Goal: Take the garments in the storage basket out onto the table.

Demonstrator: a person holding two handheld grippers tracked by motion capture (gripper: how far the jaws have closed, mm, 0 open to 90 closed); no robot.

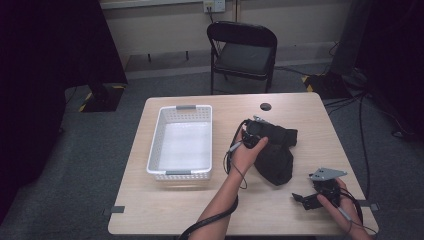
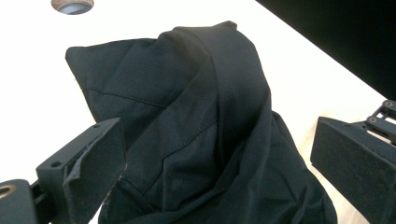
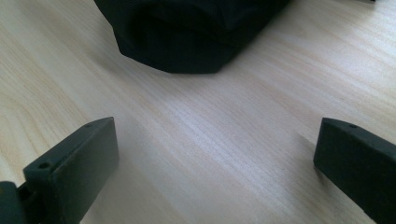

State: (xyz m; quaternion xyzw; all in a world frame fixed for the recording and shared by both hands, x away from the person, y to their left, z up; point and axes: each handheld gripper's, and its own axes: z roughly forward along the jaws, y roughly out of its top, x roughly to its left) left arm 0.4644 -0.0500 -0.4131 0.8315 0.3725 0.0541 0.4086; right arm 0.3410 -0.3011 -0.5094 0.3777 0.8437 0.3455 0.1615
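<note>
Near the counter's [image 1: 165,205] front right corner the right claw [image 1: 306,199] rests low, jaws wide, holding nothing. Farther in, right of centre, lies the black garment [image 1: 276,152]; the left claw [image 2: 215,158] straddles its bunched folds, jaws wide.

Basket [image 1: 182,142] sits on the table [image 1: 150,200] left of the cloth bundle [image 1: 275,155], left gripper [image 1: 252,134] at the bundle's left end, right gripper [image 1: 312,197] near the front right corner, chair [image 1: 242,52] behind the table.
</note>
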